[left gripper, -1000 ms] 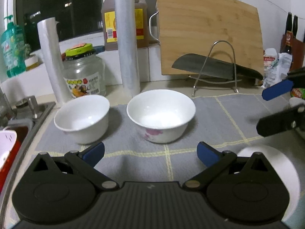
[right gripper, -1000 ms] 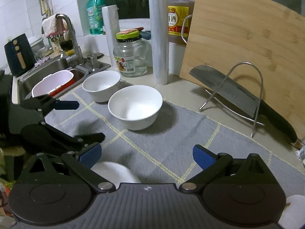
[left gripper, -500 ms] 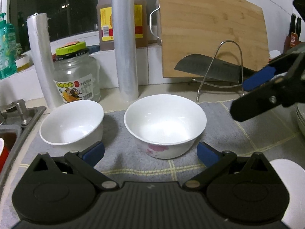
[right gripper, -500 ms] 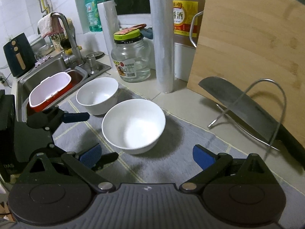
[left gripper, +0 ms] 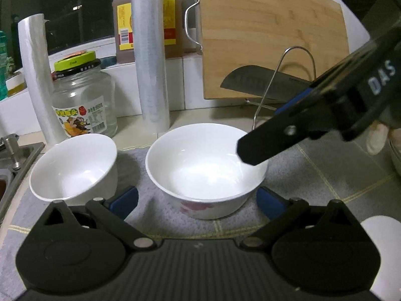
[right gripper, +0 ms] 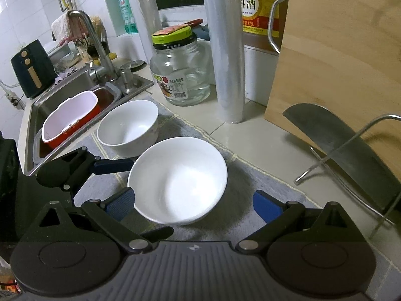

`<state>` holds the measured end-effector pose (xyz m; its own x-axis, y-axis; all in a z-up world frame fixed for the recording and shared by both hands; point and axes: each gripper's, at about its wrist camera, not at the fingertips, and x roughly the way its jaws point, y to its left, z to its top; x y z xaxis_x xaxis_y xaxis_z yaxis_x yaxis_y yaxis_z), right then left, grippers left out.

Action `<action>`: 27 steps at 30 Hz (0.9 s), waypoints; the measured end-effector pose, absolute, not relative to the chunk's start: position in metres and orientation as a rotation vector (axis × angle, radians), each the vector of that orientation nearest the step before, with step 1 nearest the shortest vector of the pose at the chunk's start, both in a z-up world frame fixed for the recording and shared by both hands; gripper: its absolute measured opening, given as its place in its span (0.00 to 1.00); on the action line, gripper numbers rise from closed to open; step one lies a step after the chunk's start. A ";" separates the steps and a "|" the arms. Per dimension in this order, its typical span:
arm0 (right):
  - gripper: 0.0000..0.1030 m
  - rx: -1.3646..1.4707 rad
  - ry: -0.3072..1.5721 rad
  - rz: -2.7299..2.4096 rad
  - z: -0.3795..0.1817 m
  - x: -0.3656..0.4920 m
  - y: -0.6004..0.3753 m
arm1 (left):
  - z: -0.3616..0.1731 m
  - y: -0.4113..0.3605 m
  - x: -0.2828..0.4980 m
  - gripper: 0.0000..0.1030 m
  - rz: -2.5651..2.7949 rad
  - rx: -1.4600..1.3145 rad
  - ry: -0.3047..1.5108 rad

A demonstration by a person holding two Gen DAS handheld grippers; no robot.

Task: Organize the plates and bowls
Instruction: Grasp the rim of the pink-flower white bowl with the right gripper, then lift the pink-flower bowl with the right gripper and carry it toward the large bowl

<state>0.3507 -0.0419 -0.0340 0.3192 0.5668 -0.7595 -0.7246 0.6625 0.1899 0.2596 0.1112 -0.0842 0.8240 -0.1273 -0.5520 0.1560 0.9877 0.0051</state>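
**Both grippers closing in on the larger bowl**

You have both tools spread wide and gripping nothing. Your right gripper hangs low over the larger bowl, its left fingertip just at the near rim and the other out past the right side. Your left gripper brackets the same bowl from its own side, the bowl sitting between its blue pads on the grey mat. The smaller bowl stands just beside it, toward the sink, apart from it.

This looks like the reach before a pick-up, likely to nest one bowl in the other. Next, choose one tool for the lift: set one finger inside the wall and one outside, then clench on the rim. Mind that the two grippers do not collide.
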 end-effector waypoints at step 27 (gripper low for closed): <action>0.80 -0.223 0.948 0.913 -0.053 0.377 -0.010 | -0.085 0.116 0.264 0.87 -0.230 0.028 0.569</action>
<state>0.3774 -0.0101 -0.0527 0.2546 0.5741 -0.7782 -0.7560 0.6199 0.2100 0.2642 0.1159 -0.0851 0.8176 -0.2082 -0.5369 0.2234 0.9740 -0.0375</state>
